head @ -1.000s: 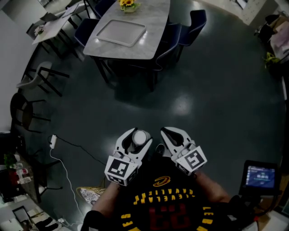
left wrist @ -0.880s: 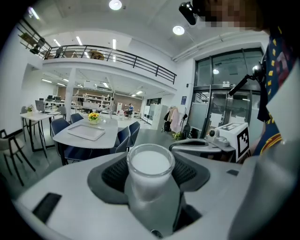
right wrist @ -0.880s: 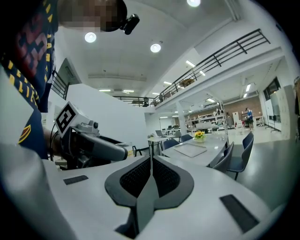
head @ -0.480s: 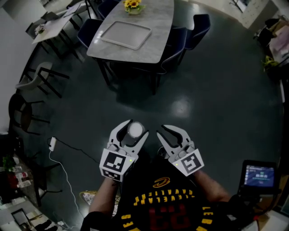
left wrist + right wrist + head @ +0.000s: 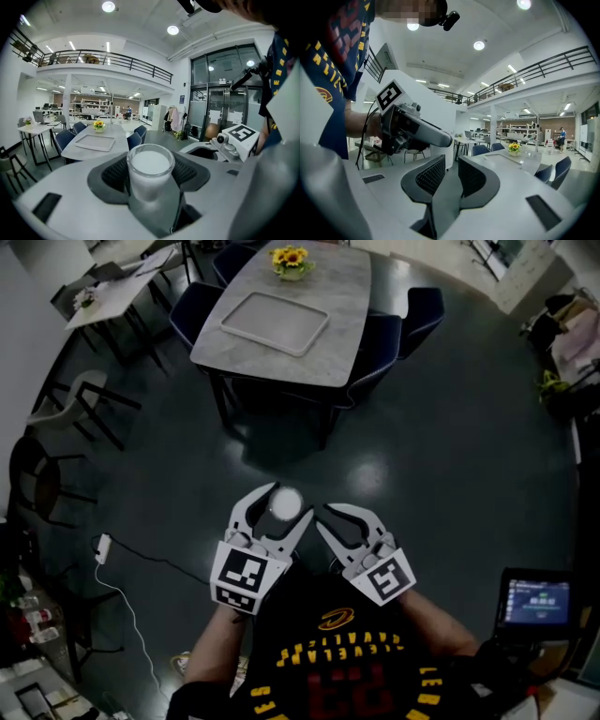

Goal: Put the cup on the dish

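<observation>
1. Cup (image 5: 150,171): it is white, upright, and clamped between the jaws of your left gripper (image 5: 284,506), whose ribbed pads press on its sides. It is in the air in front of your chest, above the dark floor (image 5: 422,456), resting on nothing.
2. Your right gripper (image 5: 451,161) hangs just beside the left one. Its jaws stand a little apart and nothing is between them.
3. The grey table (image 5: 356,343) is well ahead of you, with open floor between. A pale rectangular tray (image 5: 275,322) lies flat on it, toward the near left corner, and a small pot of yellow flowers (image 5: 292,259) stands at the far edge. Dark chairs (image 5: 380,334) are drawn up around it.
4. Progress, as I judge it: the pick-up is done and the grip looks firm. The placing is not yet done. The tray is the only dish-like thing in view, so I take it as your target.
5. What is left: walk to the table's near edge, lower the cup onto the tray upright, then open the left jaws.
</observation>
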